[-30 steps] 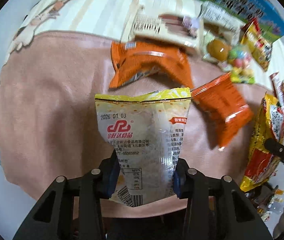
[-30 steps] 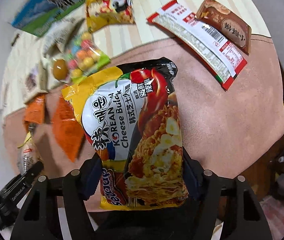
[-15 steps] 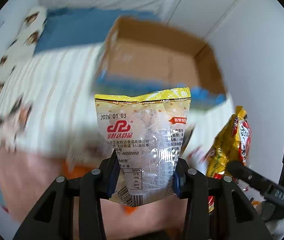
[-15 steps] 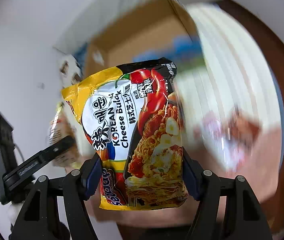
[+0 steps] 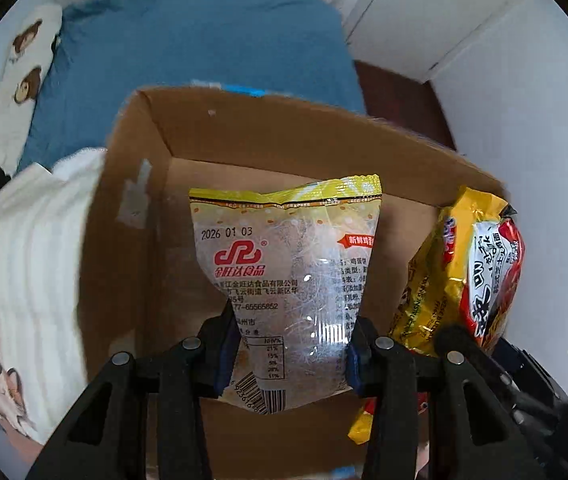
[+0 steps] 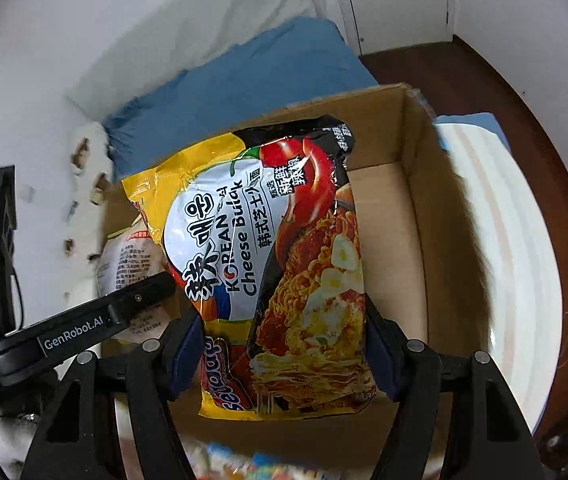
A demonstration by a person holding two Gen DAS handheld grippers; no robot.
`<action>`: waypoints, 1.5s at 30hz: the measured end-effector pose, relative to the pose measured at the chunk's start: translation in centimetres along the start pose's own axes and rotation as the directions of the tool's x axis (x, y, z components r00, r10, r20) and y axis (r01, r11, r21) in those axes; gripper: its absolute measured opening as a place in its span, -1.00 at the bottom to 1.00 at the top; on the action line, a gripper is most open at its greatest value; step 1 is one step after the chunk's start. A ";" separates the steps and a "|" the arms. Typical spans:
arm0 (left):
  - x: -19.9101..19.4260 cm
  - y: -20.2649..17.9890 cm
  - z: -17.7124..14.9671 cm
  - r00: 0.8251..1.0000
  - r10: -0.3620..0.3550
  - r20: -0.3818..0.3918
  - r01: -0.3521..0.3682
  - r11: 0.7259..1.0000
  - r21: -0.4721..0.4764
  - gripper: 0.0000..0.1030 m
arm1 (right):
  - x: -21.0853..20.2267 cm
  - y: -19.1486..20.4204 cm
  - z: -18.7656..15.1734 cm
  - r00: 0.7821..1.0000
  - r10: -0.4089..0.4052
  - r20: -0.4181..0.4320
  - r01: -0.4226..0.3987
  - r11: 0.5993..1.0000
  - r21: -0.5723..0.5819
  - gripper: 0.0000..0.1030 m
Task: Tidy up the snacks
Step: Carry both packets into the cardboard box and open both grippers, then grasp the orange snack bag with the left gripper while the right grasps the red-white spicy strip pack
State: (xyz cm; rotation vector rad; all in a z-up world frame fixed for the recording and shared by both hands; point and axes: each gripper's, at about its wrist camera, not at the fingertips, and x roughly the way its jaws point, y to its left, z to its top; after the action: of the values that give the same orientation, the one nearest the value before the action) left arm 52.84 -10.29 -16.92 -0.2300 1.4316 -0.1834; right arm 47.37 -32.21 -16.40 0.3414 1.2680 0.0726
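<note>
My left gripper (image 5: 290, 350) is shut on a clear snack bag with a yellow top (image 5: 288, 264) and holds it upright over an open cardboard box (image 5: 252, 132). My right gripper (image 6: 284, 352) is shut on a yellow and black Korean cheese noodle pack (image 6: 268, 256), also held over the box (image 6: 420, 200). The noodle pack shows at the right of the left wrist view (image 5: 468, 272). The clear bag (image 6: 128, 264) and a left finger (image 6: 84, 324) show at the left of the right wrist view.
The box sits on a bed with a white striped blanket (image 5: 24, 264) and a blue sheet (image 5: 188, 48). A white wall (image 5: 524, 140) and dark wood floor (image 6: 484, 80) lie to the right. Colourful snacks (image 6: 244, 464) peek in below the box.
Both grippers have swung up from the pink mat with its spread snacks to the cardboard box, each still holding its pack. The box now fills both views.
</note>
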 end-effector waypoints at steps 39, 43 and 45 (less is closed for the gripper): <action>-10.6 0.0 -9.5 0.964 0.089 0.251 -0.119 0.987 0.109 0.77 | -6.0 3.2 -4.8 0.985 -0.134 0.109 0.150 0.976 -0.155 0.91; -12.1 0.2 -12.3 0.964 0.063 0.259 -0.091 0.991 0.097 0.77 | -8.9 2.9 -8.3 0.986 -0.103 0.132 0.123 0.981 -0.149 0.91; -13.0 0.8 -14.6 0.961 0.057 0.272 -0.083 0.993 0.086 0.77 | -9.8 2.4 -10.4 0.988 -0.082 0.130 0.100 0.984 -0.145 0.91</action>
State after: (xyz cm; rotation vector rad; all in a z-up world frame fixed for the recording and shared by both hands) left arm 36.67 -6.76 -6.51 -0.1190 1.1548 -0.1562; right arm 34.88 -30.08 -9.30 0.1546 1.1466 0.0680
